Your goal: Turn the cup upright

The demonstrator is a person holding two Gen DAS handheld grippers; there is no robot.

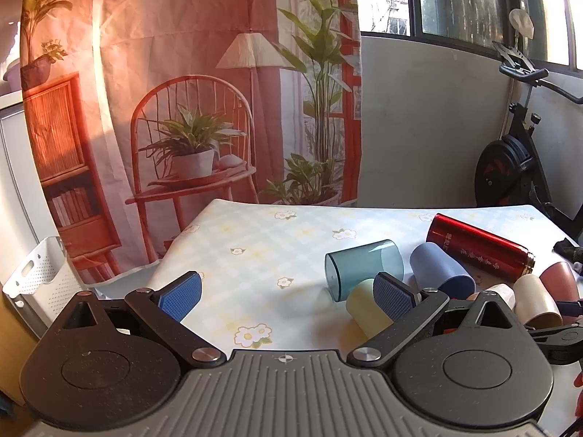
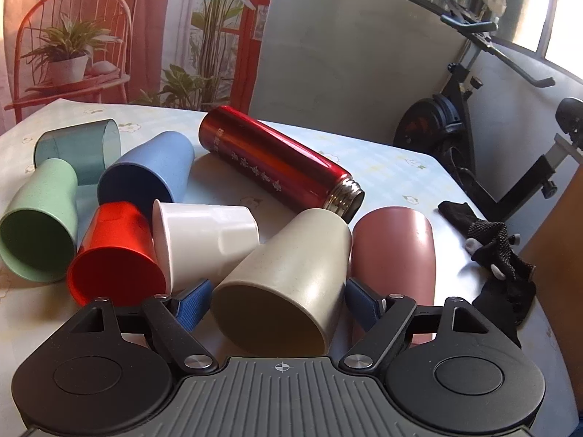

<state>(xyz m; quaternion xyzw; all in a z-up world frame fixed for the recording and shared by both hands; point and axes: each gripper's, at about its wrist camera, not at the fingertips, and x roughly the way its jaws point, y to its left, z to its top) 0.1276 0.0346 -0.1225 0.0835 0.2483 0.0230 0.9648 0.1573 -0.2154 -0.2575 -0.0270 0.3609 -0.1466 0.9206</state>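
Beige and matte, the beige cup (image 2: 280,280) lies on its side between the parted fingers of the right gripper (image 2: 277,300), mouth toward the camera, long axis running away along the fingers; nothing is clamped yet. This hand is plainly nearer. The left gripper (image 1: 288,296) is spread wide over bare cloth, a pale green cup (image 1: 366,307) just beside its right finger. Beyond: toppled cups, a red flask (image 2: 277,162), the floral tablecloth (image 1: 262,240), an exercise bike (image 2: 462,109).

Exercise bike (image 2: 470,109), black glove (image 2: 503,255), basket (image 1: 36,284)
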